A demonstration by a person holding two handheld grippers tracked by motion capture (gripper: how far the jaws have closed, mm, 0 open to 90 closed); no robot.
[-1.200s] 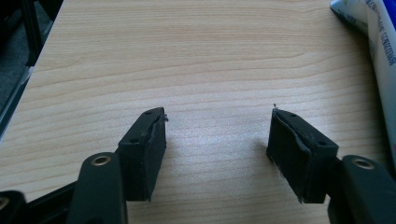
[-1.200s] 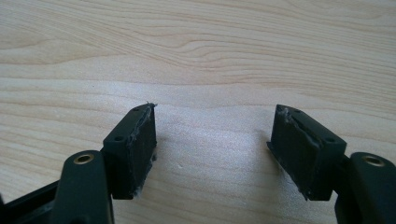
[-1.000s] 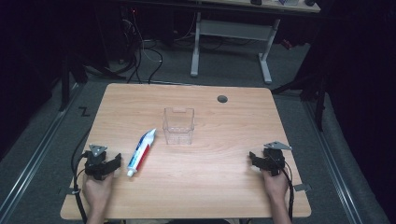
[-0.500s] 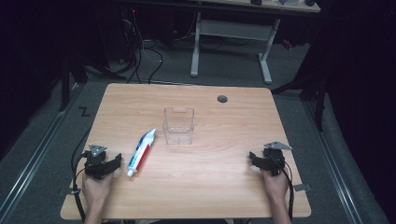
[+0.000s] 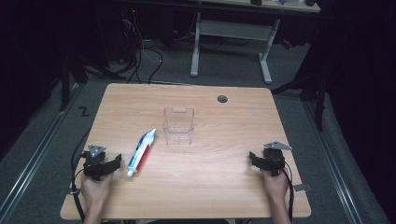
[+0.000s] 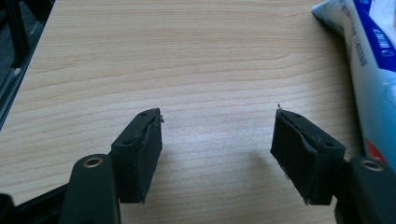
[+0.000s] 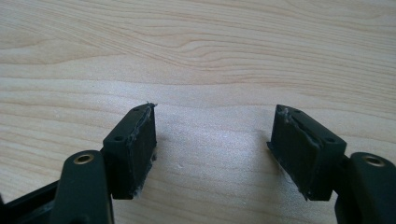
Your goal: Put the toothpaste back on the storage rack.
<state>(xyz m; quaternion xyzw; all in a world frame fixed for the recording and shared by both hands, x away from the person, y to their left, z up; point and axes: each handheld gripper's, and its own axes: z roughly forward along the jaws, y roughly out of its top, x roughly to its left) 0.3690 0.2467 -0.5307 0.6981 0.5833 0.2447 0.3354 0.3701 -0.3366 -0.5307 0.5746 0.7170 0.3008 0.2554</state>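
Observation:
A white tube of toothpaste (image 5: 141, 150) with red and blue print lies slanted on the wooden table (image 5: 210, 186), cap toward the front. Just left of the cap, my left gripper (image 5: 116, 163) rests on the table, open. Its jaws have just been opening, with only bare wood between them. In the left gripper view the gripper (image 6: 217, 135) stands wide and the tube (image 6: 373, 70) lies along the right edge. A clear plastic box (image 5: 178, 126) stands upright mid-table, behind the tube. My right gripper (image 5: 252, 158) rests near the front right, open over bare wood (image 7: 212, 135).
A round cable hole (image 5: 222, 99) sits near the table's far edge. Beyond the table stand a white desk frame (image 5: 231, 32) and loose cables (image 5: 140, 51) on the dark floor. A metal rail (image 5: 32, 158) runs along the left side.

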